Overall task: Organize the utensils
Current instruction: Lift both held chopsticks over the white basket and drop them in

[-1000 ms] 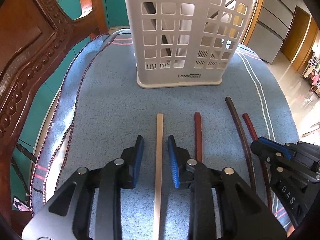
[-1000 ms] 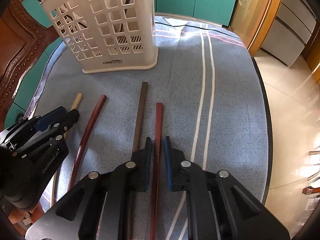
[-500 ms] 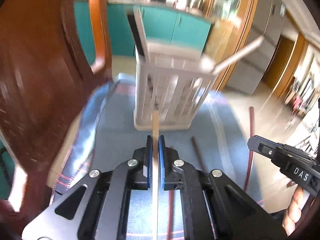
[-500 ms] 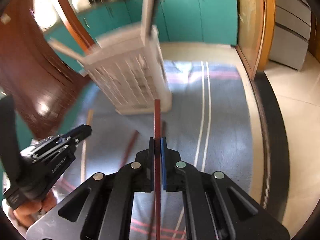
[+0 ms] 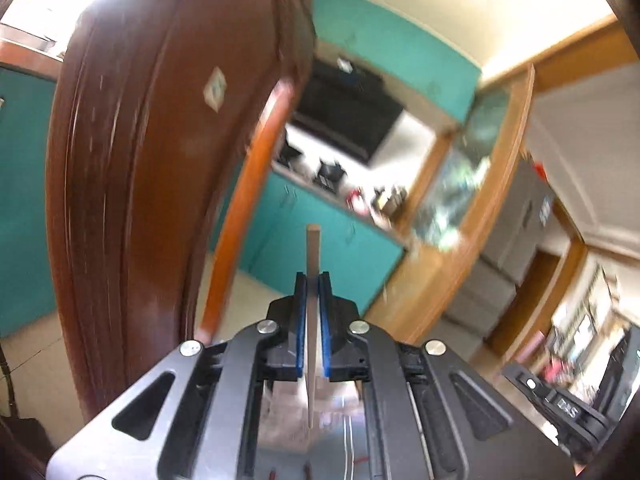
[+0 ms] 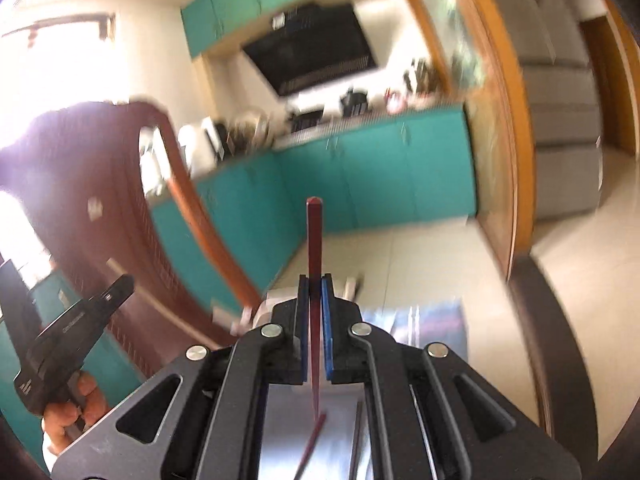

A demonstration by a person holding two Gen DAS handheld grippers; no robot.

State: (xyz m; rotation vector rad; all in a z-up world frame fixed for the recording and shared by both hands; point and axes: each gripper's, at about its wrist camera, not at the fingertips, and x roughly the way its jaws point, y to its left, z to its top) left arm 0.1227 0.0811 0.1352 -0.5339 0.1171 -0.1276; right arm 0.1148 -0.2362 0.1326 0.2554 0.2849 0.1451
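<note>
My left gripper (image 5: 312,280) is shut on a pale wooden chopstick (image 5: 312,248) and holds it upright, tip up, high above the table. My right gripper (image 6: 315,282) is shut on a red chopstick (image 6: 314,236), also upright and raised. The white utensil basket shows only as a blurred sliver behind the right fingers (image 6: 280,300) and through the left gripper's frame (image 5: 288,404). Two more chopsticks, one red (image 6: 310,448) and one dark (image 6: 357,440), lie on the blue cloth below the right gripper. The left gripper appears in the right wrist view (image 6: 68,328), the right gripper in the left wrist view (image 5: 560,412).
A dark carved wooden chair back (image 5: 152,152) rises close on the left. The blue tablecloth (image 6: 432,320) and the table's dark rim (image 6: 548,320) lie below on the right. Teal kitchen cabinets (image 6: 380,168) stand far behind. Both views are motion-blurred.
Both grippers closed on their chopsticks, lifted them off the cloth and tilted upward. The views now point at the kitchen instead of the table and basket.
</note>
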